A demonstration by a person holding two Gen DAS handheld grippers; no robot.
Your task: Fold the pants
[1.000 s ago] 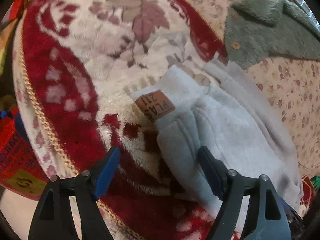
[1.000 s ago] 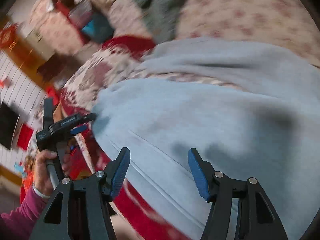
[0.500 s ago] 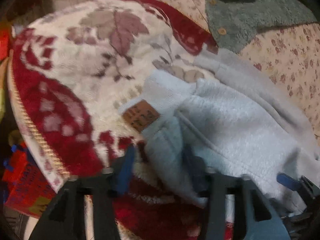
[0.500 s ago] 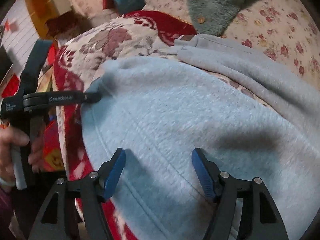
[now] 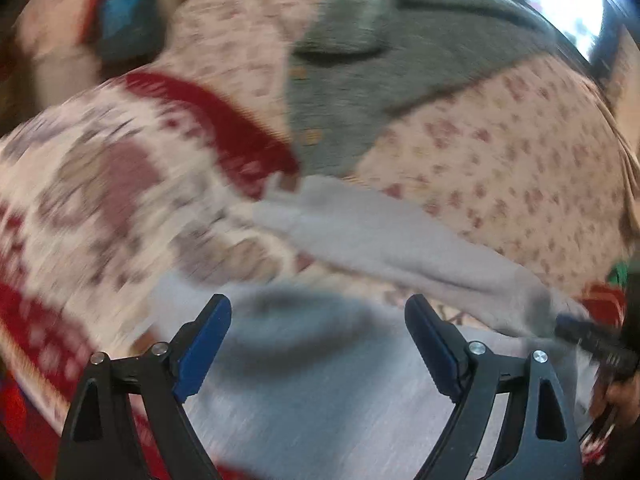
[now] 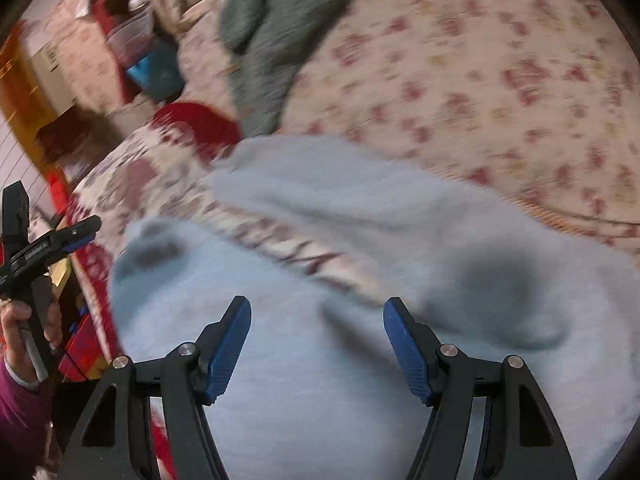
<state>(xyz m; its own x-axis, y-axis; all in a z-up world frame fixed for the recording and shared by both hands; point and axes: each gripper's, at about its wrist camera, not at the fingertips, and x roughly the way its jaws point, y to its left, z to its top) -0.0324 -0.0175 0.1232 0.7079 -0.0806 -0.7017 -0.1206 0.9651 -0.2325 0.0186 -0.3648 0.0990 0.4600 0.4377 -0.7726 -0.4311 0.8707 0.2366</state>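
Light blue fleece pants (image 6: 320, 360) lie spread on the red-and-cream blanket (image 5: 100, 200), legs apart. Left gripper (image 5: 318, 344) and right gripper (image 6: 316, 344) hang over them, fingers wide, holding nothing. Folding seems unstarted; next, pinch one leg's edge.

A red-and-cream floral blanket (image 5: 120, 184) is lying over the near end of a bed, its red border curving across the cream field. Beyond it a cream bedsheet (image 5: 520, 168) with small pink flowers is covering the rest of the bed. A grey-green fleece garment (image 5: 360, 80) with round buttons is sprawling on that sheet, its lower edge touching the blanket's red border. A blue object (image 6: 154, 72) is sitting past the blanket's far end, blurred.
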